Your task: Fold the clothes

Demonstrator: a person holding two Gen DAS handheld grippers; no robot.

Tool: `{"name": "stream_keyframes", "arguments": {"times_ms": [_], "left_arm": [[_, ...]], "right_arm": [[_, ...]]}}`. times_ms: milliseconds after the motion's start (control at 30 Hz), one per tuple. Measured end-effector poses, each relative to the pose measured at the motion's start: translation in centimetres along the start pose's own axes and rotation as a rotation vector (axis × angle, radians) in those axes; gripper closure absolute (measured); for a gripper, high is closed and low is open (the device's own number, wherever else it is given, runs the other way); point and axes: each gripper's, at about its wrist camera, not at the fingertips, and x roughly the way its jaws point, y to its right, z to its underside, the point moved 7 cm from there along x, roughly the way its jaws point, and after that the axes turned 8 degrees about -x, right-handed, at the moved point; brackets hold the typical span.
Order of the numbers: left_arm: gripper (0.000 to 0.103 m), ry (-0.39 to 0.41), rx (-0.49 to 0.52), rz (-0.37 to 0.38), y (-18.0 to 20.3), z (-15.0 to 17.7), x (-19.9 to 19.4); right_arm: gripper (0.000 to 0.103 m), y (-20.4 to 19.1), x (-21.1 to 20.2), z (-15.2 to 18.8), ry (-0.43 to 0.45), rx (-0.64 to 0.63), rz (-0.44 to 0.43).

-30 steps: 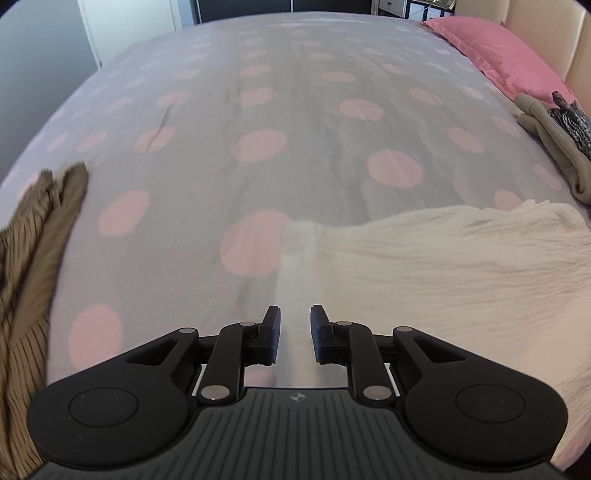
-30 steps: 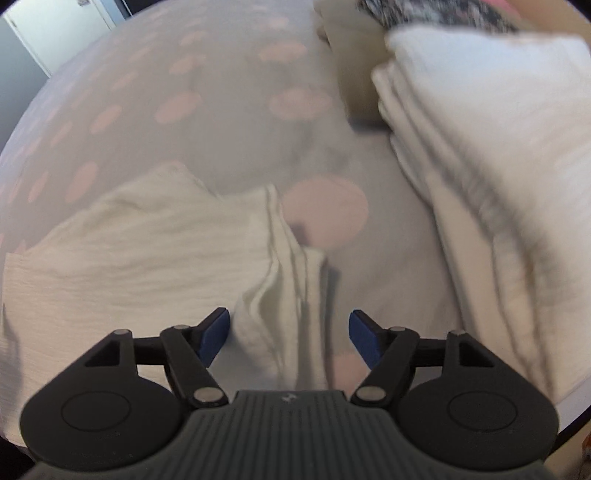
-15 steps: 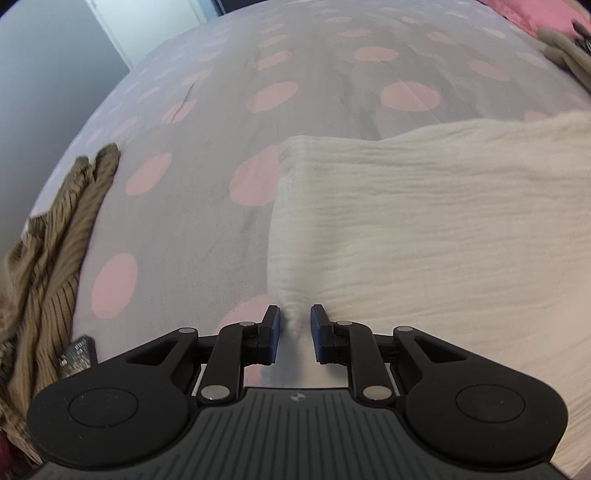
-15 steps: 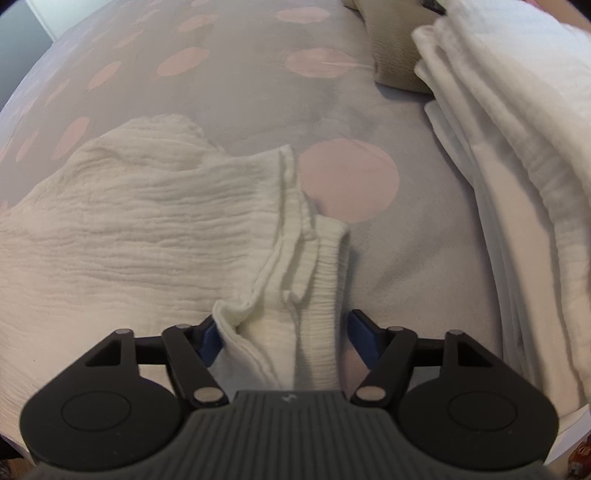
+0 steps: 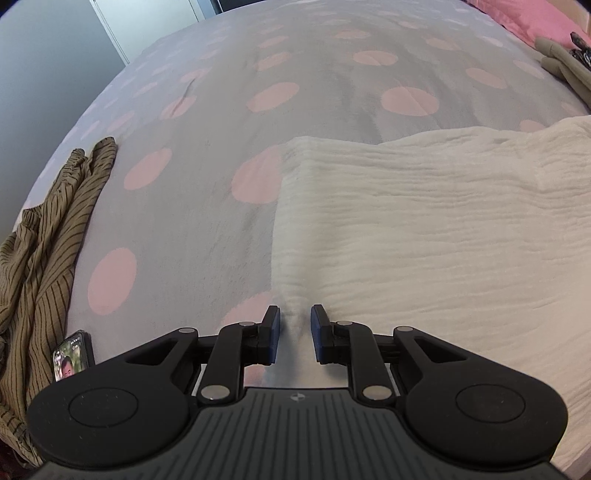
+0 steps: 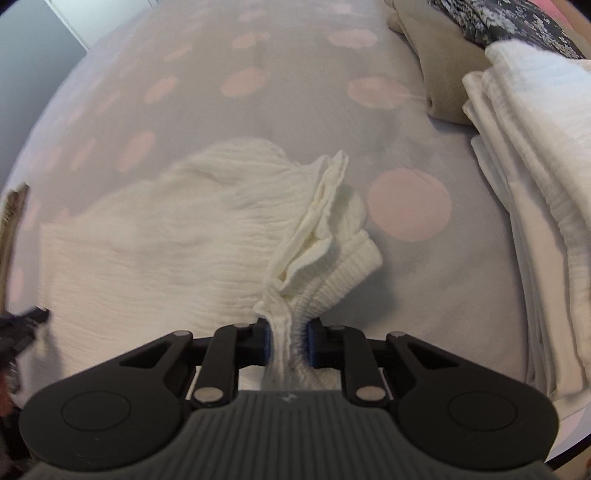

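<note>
Lying spread on a bed [image 5: 207, 206] with a grey cover dotted in pink: a cream crinkled garment [image 5: 424, 229], flat across the near right part of the left wrist view. Left hand-held gripper [image 5: 294, 334] narrow, pads pinching the garment's near left edge, a small pucker of cloth rising between them. Right hand-held gripper [image 6: 287, 341] closing its jaws on the bunched right end of the same garment [image 6: 177, 236], layered folds and a ribbed cuff [image 6: 343, 273] gathered between the pads and lifted off the cover. Blurred at the left edge of the right wrist view, a dark shape, likely the other gripper, cannot tell for sure.

Beside the garment, well apart to the left: an olive striped garment [image 5: 44, 251] heaped at the bed's edge, and just beside it a phone [image 5: 72, 356] with its screen lit. To the right in the right wrist view: a stack of folded white cloth [image 6: 528, 177], with a beige item [image 6: 447, 70] and a dark flowered fabric [image 6: 491, 18] behind it. Pink pillow [image 5: 532, 16] at the far corner.

No readable brand, label or writing; only a small round emblem on each gripper body, too small to make out.
</note>
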Motion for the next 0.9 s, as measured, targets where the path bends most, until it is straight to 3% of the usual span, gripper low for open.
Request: {"name": "stream_keyframes", "arguments": {"times_ms": [167,367,900], "left_arm": [[0.087,-0.03,-0.018,0.057,-0.8,-0.2,-0.3],[0.087,-0.061,-0.037,0.124,-2.1,-0.8,-1.3],[0.087,-0.121,-0.114,0.123,-5.5,-2.1,-1.8]], "right_arm": [[0.084,-4.5,-3.8,-2.3,0.055,0.055,-0.145],[0.084,-11.5,-5.7,-4.7,0.08,-0.019,-0.231],[0.084,-27.3,3.9,-5.3,-0.078,-0.121,-0.286]]}}
